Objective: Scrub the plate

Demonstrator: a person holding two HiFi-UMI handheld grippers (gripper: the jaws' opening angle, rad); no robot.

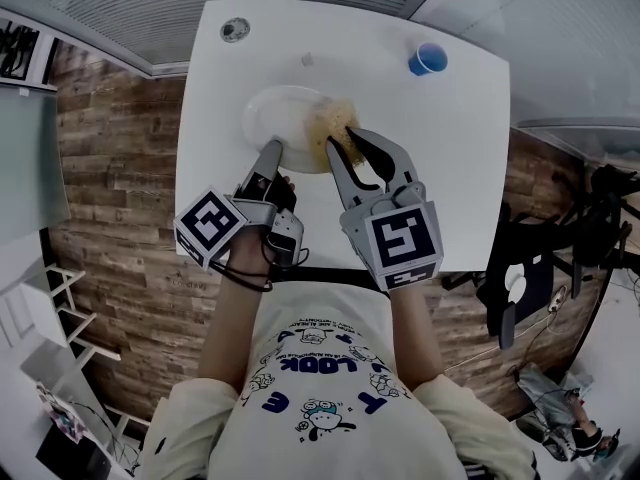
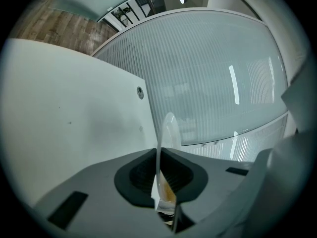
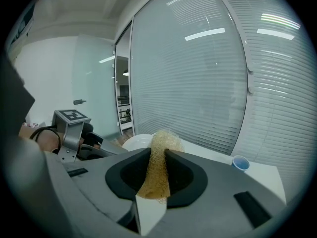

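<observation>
A white plate [image 1: 275, 116] is over the middle of the white table [image 1: 450, 138]. My left gripper [image 1: 271, 154] is shut on its near rim; in the left gripper view the plate [image 2: 169, 130] shows edge-on between the jaws of the left gripper [image 2: 161, 176]. A tan fibrous scrubber [image 1: 328, 128] rests against the plate's right part, and my right gripper [image 1: 347, 141] is shut on it. In the right gripper view the scrubber [image 3: 157, 165] fills the gap of the right gripper [image 3: 158, 157], with the plate [image 3: 134, 142] just behind it.
A blue cup [image 1: 428, 59] stands at the table's far right, also seen as the blue cup [image 3: 240, 163] in the right gripper view. A round grommet [image 1: 235, 30] sits at the far left corner, and a small white bit [image 1: 307, 60] beyond the plate. Wood floor surrounds the table.
</observation>
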